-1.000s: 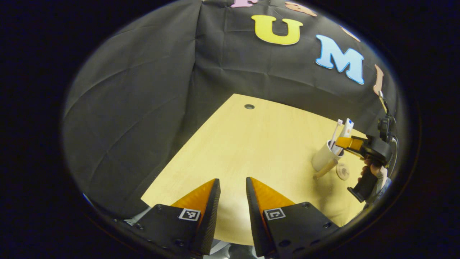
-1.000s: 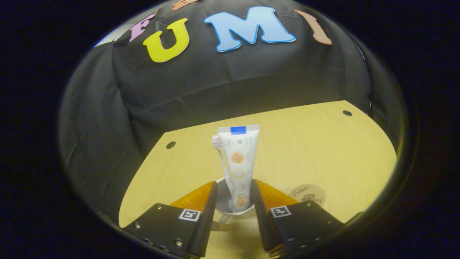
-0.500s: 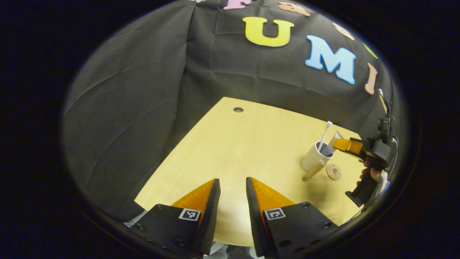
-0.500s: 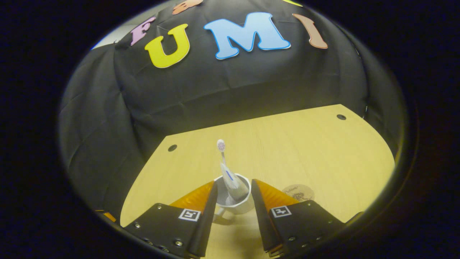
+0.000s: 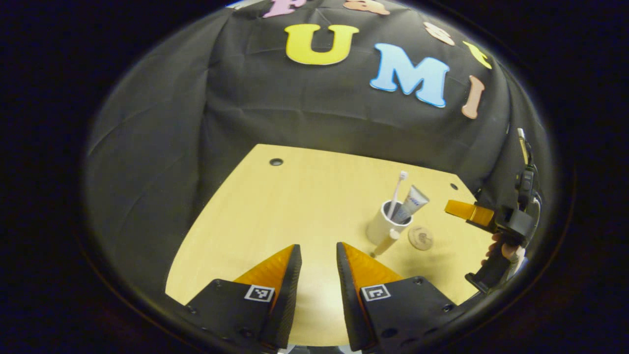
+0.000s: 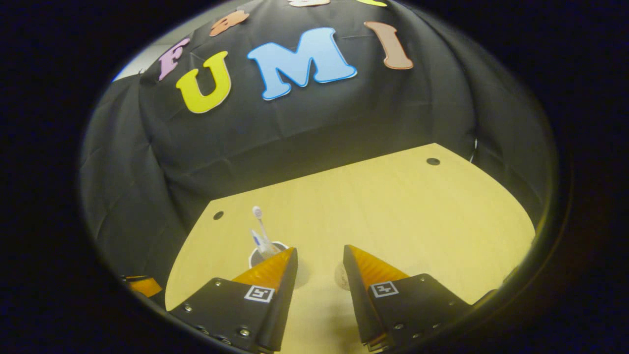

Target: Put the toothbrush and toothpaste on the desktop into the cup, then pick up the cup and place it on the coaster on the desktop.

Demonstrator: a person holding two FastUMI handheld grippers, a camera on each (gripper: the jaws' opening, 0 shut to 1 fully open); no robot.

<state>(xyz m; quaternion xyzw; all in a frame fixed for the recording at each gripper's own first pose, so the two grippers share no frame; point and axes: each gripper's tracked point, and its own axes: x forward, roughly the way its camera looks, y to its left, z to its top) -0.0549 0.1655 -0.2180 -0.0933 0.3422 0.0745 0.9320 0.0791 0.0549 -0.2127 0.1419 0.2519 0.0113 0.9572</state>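
A white cup (image 5: 382, 227) with a wooden handle stands on the pale wooden desk, and a toothbrush (image 5: 398, 189) and a toothpaste tube (image 5: 412, 203) lean inside it. The round coaster (image 5: 421, 237) lies just right of the cup, apart from it. My right gripper (image 5: 454, 207) hovers right of the cup, open and holding nothing. In the right gripper view the cup (image 6: 260, 251) sits partly behind one finger, with the toothbrush (image 6: 259, 223) above it, and the coaster (image 6: 339, 276) peeks between the fingers of the right gripper (image 6: 319, 255). My left gripper (image 5: 318, 253) stands open over the near desk edge.
The desk (image 5: 304, 196) has small cable holes (image 5: 276, 162) near its far corners. Black cloth walls close in behind and to the left. A hand (image 5: 497, 244) holds the right gripper at the far right. Part of the left gripper (image 6: 142, 285) shows at lower left.
The right gripper let the toothpaste drop into the cup, then drew back and to the right, away from the cup. The left gripper view swung right; its fingers stayed open.
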